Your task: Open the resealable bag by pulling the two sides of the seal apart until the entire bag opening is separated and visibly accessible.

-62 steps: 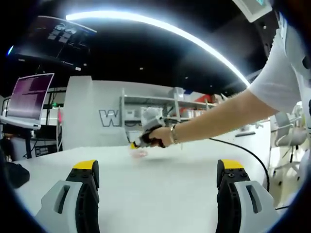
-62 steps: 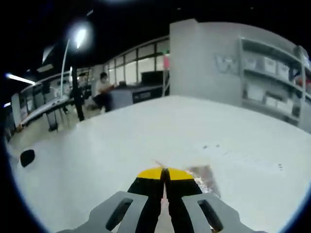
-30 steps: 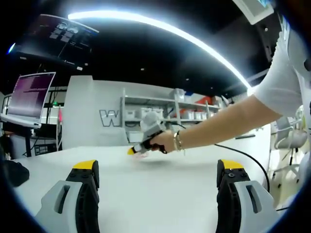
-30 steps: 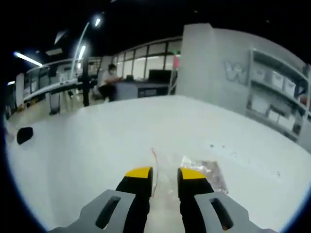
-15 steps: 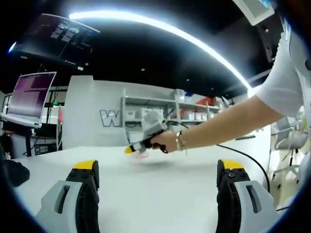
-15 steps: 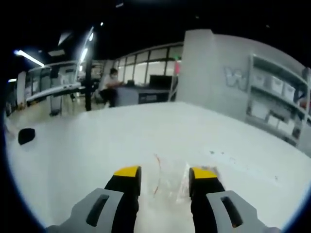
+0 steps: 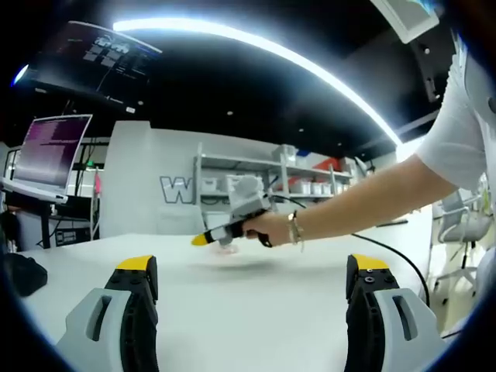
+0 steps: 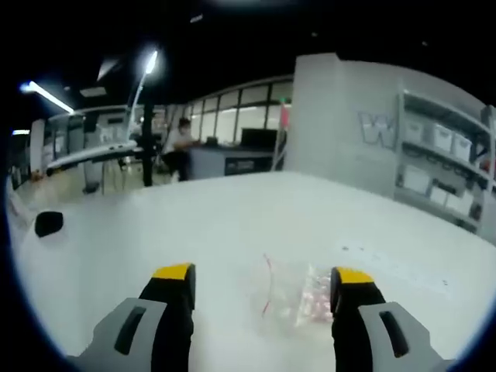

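Right gripper view showed us our right gripper [image 8: 263, 288] spread wide, gripping nothing, the resealable bag [image 8: 298, 298] flat on the white table [image 8: 232, 217] between its jaws; left gripper [image 7: 252, 273] gaped empty too

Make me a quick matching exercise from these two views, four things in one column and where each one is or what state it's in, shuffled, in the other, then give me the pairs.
Things:
1. bag
2. left gripper
3. monitor
4. shelves

Places or states:
A. on the wall with the big W
B. lying flat on the white table
C. lit, at the left edge of the left gripper view
D. jaws wide apart, holding nothing

Pairs: 1-B, 2-D, 3-C, 4-A
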Demonstrator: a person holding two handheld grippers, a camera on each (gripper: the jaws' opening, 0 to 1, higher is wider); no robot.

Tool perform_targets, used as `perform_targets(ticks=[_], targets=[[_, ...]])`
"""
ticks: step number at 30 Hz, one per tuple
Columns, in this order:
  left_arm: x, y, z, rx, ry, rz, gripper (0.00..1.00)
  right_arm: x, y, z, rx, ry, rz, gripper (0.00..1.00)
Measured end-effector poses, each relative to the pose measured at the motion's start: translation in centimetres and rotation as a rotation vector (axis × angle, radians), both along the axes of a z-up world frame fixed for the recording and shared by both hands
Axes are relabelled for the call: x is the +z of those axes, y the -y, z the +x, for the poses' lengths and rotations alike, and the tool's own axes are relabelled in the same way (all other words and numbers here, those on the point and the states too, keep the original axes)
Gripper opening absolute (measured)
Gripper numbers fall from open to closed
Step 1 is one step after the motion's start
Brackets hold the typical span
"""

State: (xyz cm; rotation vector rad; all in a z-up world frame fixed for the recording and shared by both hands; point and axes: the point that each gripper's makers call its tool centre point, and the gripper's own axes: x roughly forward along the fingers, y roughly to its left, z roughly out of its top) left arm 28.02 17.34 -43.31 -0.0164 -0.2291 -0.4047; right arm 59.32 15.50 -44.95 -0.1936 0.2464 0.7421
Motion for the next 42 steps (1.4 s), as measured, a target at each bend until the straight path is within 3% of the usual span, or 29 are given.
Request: perform_targets(ticks=[4, 11, 34, 42], targets=[[0.0, 0.0, 0.0, -0.001, -0.002, 0.001, 1.0, 0.1, 0.1, -0.6, -0.018, -0.018, 0.055, 0.91], [0.0, -0.4, 0.5, -0.005, -0.009, -0.01, 1.0, 0.3, 0.5, -2.2, -0.026, -0.021, 0.084, 1.0], [0.0, -0.7, 0.8, -0.003, -0.015, -0.027, 1.0, 0.6, 2.2, -6.9, -0.033, -0.02, 0.171, 0.96], [0.2, -0.7, 0.6, 0.003, -0.011, -0.035, 1.0, 0.9, 3.4, -6.8, -0.05, -0.014, 0.183, 0.91]])
